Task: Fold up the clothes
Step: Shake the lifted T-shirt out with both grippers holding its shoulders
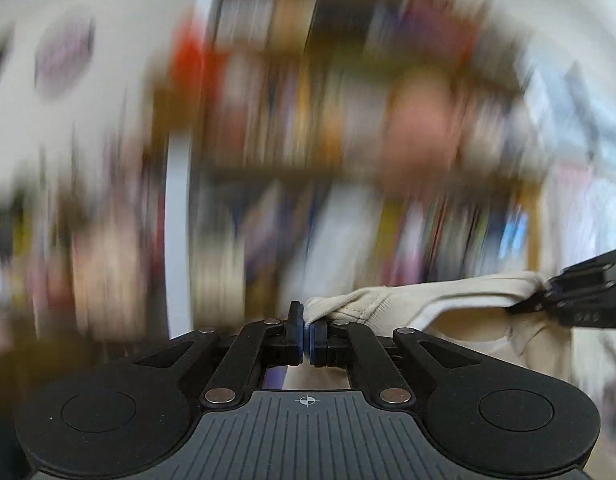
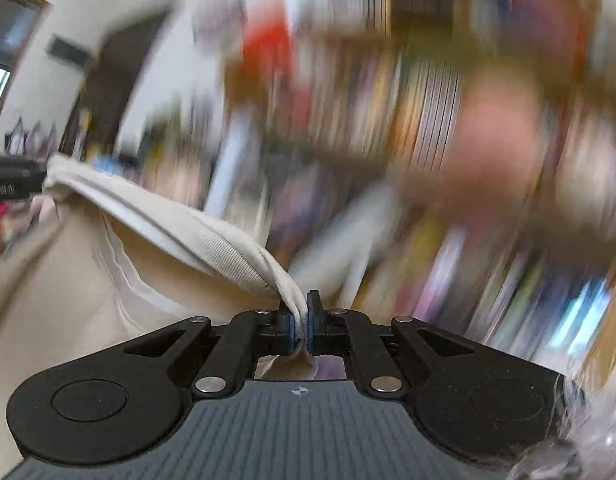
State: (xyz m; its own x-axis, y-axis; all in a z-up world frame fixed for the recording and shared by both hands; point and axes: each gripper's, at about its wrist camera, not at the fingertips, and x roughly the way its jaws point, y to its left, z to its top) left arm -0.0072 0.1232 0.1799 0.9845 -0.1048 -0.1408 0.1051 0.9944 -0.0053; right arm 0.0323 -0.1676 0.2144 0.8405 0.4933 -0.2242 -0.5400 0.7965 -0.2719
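— How far along is the folding, would you say?

— Early, I judge. The cream garment (image 2: 196, 236) is up in the air, stretched between the two tools, and no fold shows in it yet — all the folding looks still to do.

— Who holds what?

— The left hand-held gripper (image 1: 306, 338) is clenched on one bunched corner of the cloth, its blue pads pressed together with fabric squeezed out just above them. The right hand-held gripper (image 2: 301, 330) is clamped on the other end, a twist of cloth running down between its pads. In the left wrist view the right tool shows at the far right, with the top edge pulled nearly taut across to it.

— And the cloth itself?

— A soft knit, fine ribbing along the rolled edge, plain and smooth lower down where it hangs in a loose sag. A seam or hem line runs through the hanging part. Which kind of garment it is I cannot tell.

— Anything under it?

— No table in either view. Behind is only a blurred bookshelf (image 1: 308, 120), rows of coloured spines.
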